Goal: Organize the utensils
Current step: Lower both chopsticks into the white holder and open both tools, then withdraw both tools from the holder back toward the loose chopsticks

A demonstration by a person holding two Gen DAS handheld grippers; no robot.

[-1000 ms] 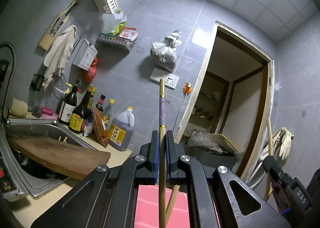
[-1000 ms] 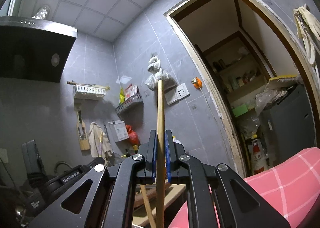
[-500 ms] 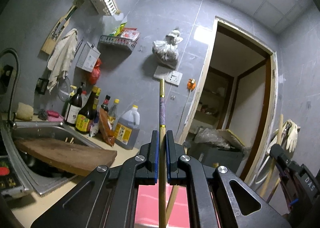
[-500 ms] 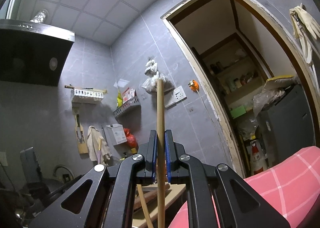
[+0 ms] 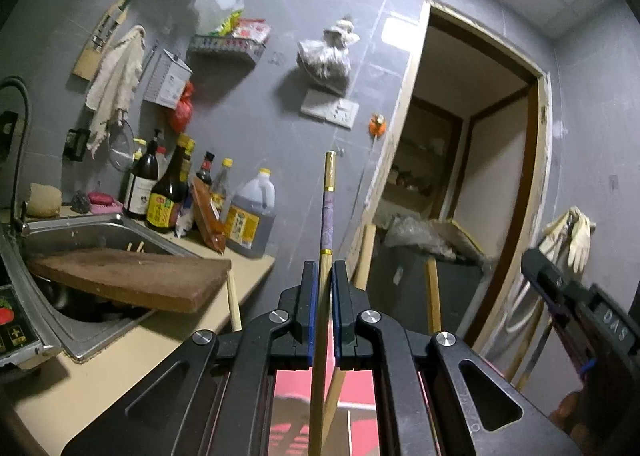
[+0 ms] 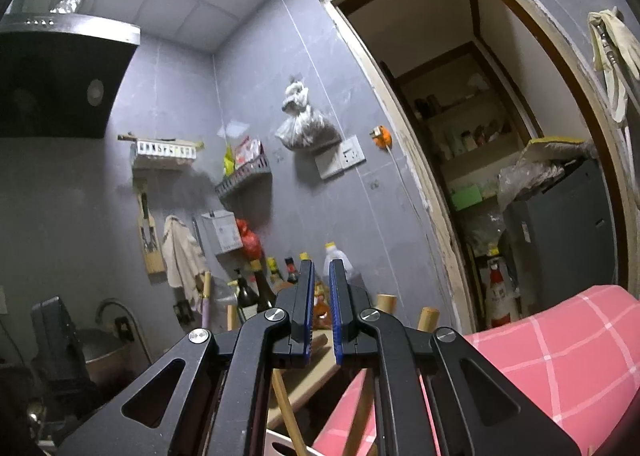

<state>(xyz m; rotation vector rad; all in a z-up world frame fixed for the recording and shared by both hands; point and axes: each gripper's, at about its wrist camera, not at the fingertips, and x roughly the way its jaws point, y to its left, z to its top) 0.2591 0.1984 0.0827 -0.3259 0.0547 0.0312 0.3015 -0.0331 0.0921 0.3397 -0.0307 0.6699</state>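
between the left gripper's (image 5: 322,268) blue-padded jaws, a slim chopstick (image 5: 328,207) is clamped, running up the narrow gap and standing out well past the tips, its far end banded in gold and purple. the right gripper's (image 6: 320,268) jaws stand almost closed, with nothing visible in the slit between them. just behind the right gripper's tips, two round wooden stick ends (image 6: 386,302) poke up, and another stick (image 6: 286,408) slants below it. to the left lie a cutting board (image 5: 132,280) across the sink (image 5: 80,223) and a row of bottles (image 5: 168,191). a pink checked cloth (image 6: 560,336) lies near right.
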